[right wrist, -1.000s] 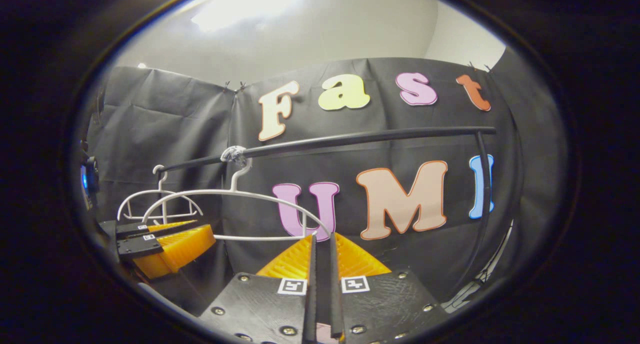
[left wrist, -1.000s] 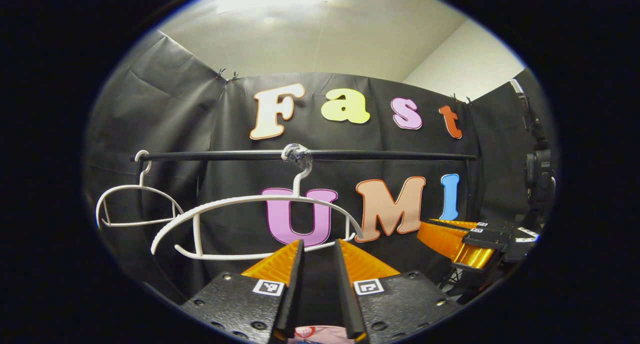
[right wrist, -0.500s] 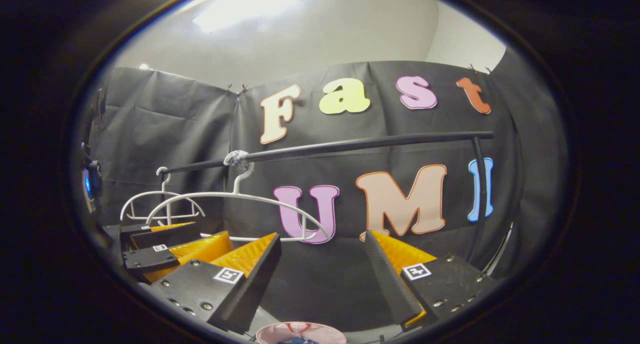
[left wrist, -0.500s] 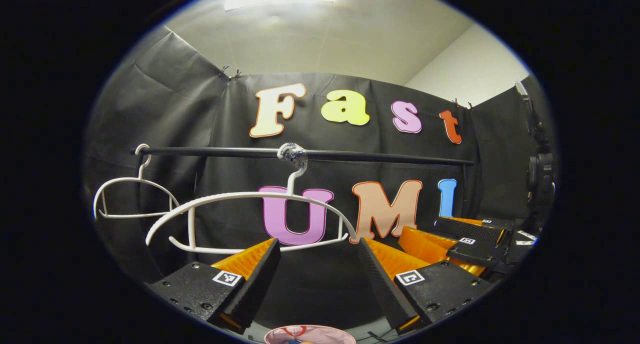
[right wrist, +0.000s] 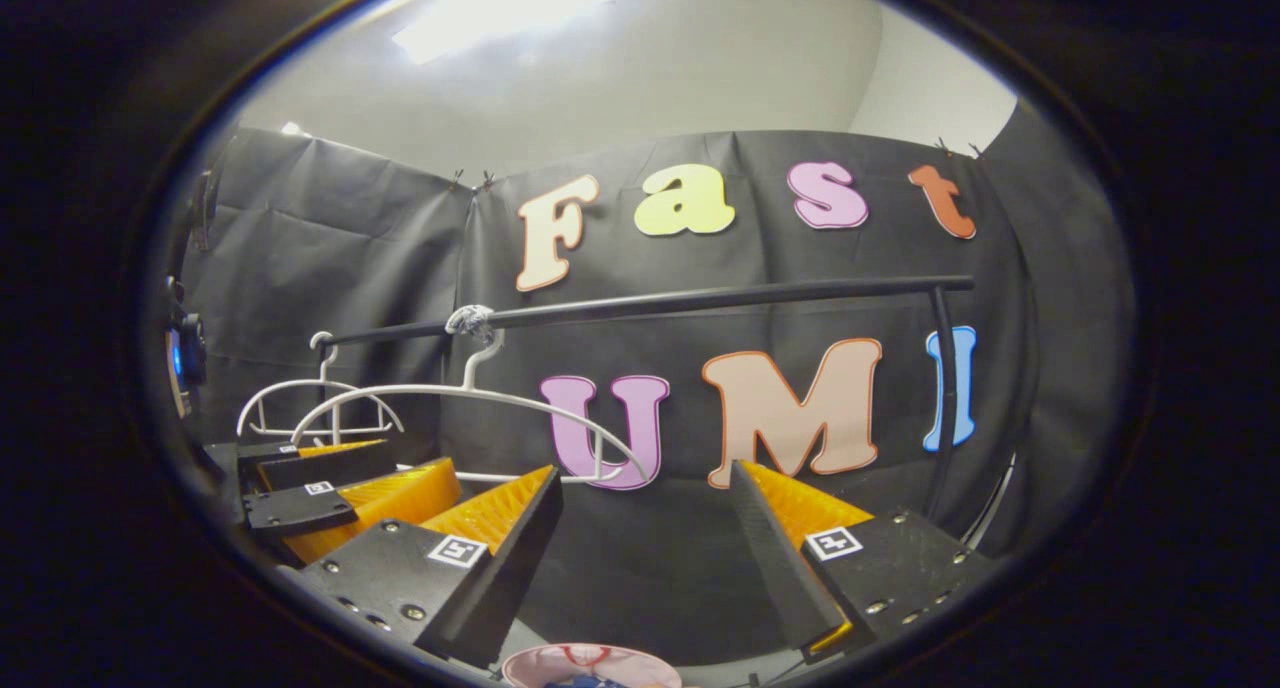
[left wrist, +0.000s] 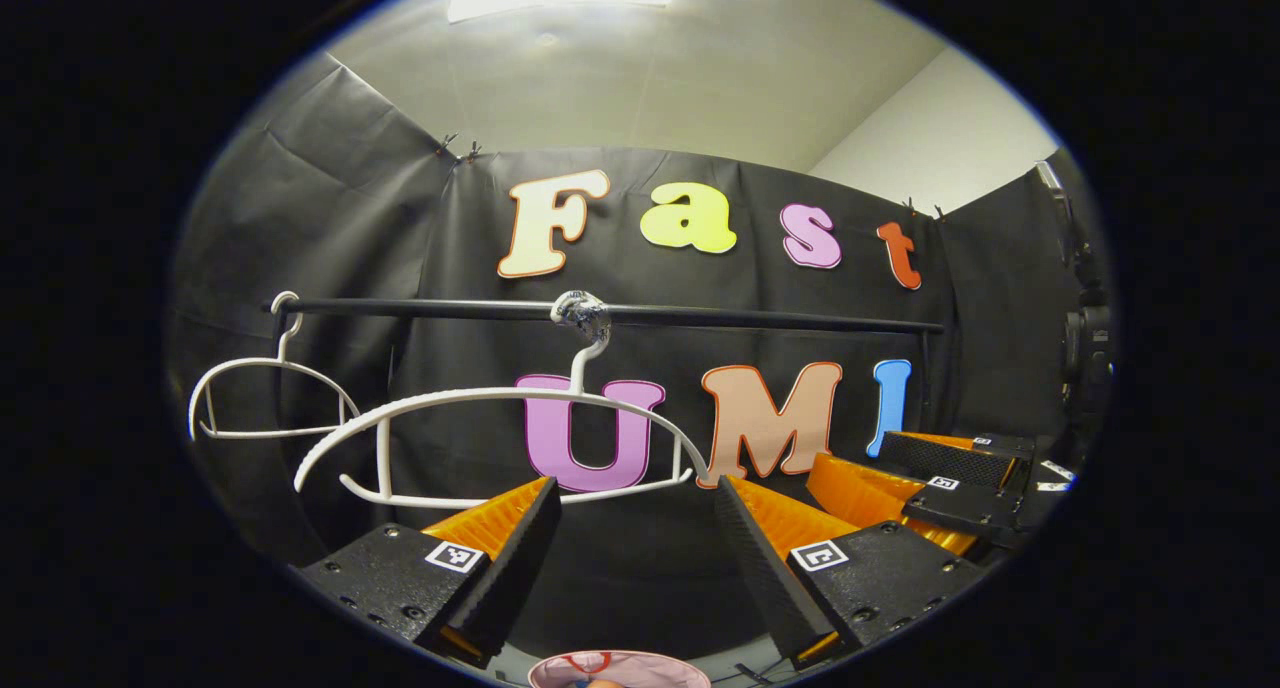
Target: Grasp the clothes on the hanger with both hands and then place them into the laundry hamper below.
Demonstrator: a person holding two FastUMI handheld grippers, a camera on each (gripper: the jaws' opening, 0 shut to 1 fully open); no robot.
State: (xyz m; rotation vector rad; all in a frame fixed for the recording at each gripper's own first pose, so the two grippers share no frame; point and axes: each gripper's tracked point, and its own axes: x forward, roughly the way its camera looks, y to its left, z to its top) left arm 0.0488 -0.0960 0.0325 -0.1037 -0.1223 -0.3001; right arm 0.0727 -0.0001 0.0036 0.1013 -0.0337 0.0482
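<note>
Black rail (left wrist: 700,315) spanned the booth, carrying two bare white hangers: one (left wrist: 500,438) near mid-rail, another (left wrist: 262,398) at its end. Left gripper (left wrist: 630,513) and right gripper (right wrist: 645,503) were each held below the rail, fingers spread wide, gripping nothing. Pink clothes (left wrist: 618,668) lay low at the frame's bottom edge, beneath both grippers; hamper could not be made out.

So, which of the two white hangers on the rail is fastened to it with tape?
The larger, nearer hanger, hanging near the middle of the black rail: its hook is wrapped in shiny tape. The smaller hanger at the rail's end hooks on bare.
</note>
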